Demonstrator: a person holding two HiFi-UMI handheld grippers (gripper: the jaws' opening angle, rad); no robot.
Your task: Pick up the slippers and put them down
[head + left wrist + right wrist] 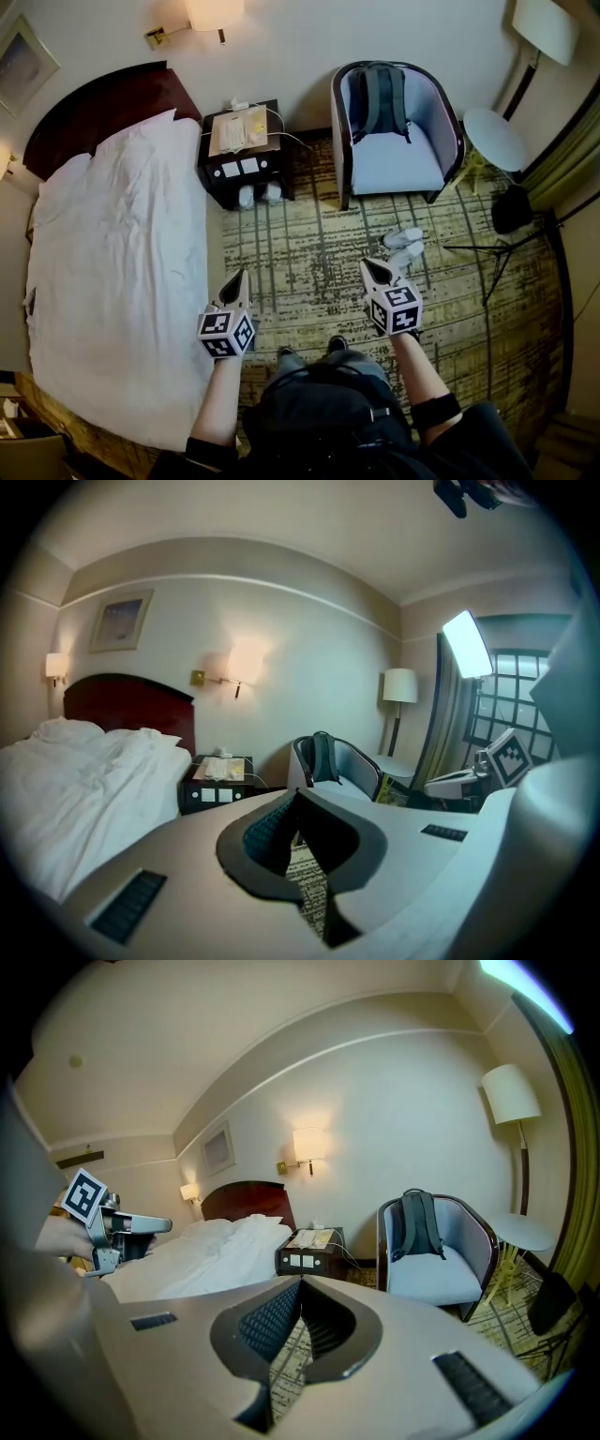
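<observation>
A pair of white slippers (404,246) lies on the patterned carpet in front of the armchair, just beyond and to the right of my right gripper (373,266). A second white pair (259,195) sits in the low shelf of the dark nightstand (246,169). My left gripper (237,275) hovers over the carpet beside the bed, well short of that pair. Both grippers are shut with nothing between the jaws, as the left gripper view (298,803) and the right gripper view (300,1288) show. Neither slipper pair shows in the gripper views.
A white bed (112,272) fills the left side. An armchair (394,159) holding a grey backpack (380,98) stands at the back right. A round side table (495,139), a floor lamp and a black tripod (502,248) crowd the right edge. My feet (309,352) stand on the carpet.
</observation>
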